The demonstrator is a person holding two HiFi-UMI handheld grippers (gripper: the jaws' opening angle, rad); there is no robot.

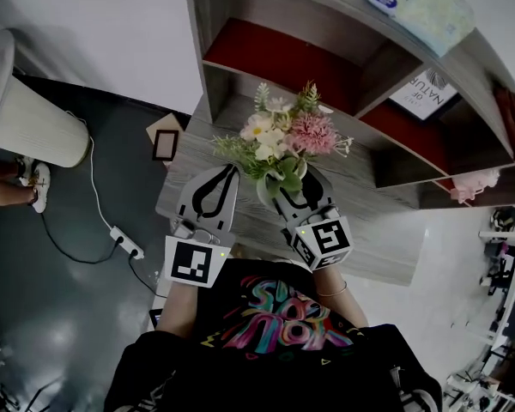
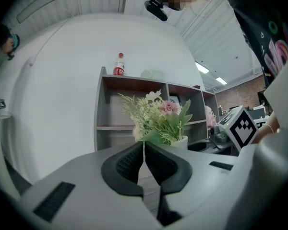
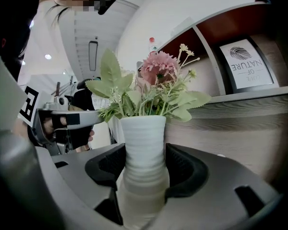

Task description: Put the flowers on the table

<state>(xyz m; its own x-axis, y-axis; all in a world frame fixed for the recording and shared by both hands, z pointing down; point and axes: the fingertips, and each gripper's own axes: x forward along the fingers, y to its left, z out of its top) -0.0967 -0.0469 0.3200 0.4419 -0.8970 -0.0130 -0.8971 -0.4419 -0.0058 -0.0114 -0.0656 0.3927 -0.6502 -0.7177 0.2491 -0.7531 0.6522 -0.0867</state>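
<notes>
Grey wood-grain table (image 1: pixel 378 230) fills the middle of the head view, with an open shelf unit (image 1: pixel 382 71) standing behind it at 12 o'clock. The flowers (image 1: pixel 283 136), pink, white and cream blooms among green leaves, sit in a ribbed white vase (image 3: pixel 143 147) held over the near part of the table. Whether its base touches the wood cannot be told.

The right gripper (image 3: pixel 144 169) has its jaws clamped on the vase's lower body, one dark pad against each side. In that gripper's view the vase's long axis stands upright, with its mouth and the blooms pointing to 12 o'clock. Seen from the head view, the bouquet leans away from the person toward the shelf.

The left gripper (image 2: pixel 144 164) hangs just beside the vase at its 9 o'clock, its jaws drawn together with nothing between them.

A framed sign (image 1: pixel 422 93) leans in a shelf compartment at 2 o'clock from the flowers. A red bottle (image 2: pixel 118 64) stands on top of the shelf.
</notes>
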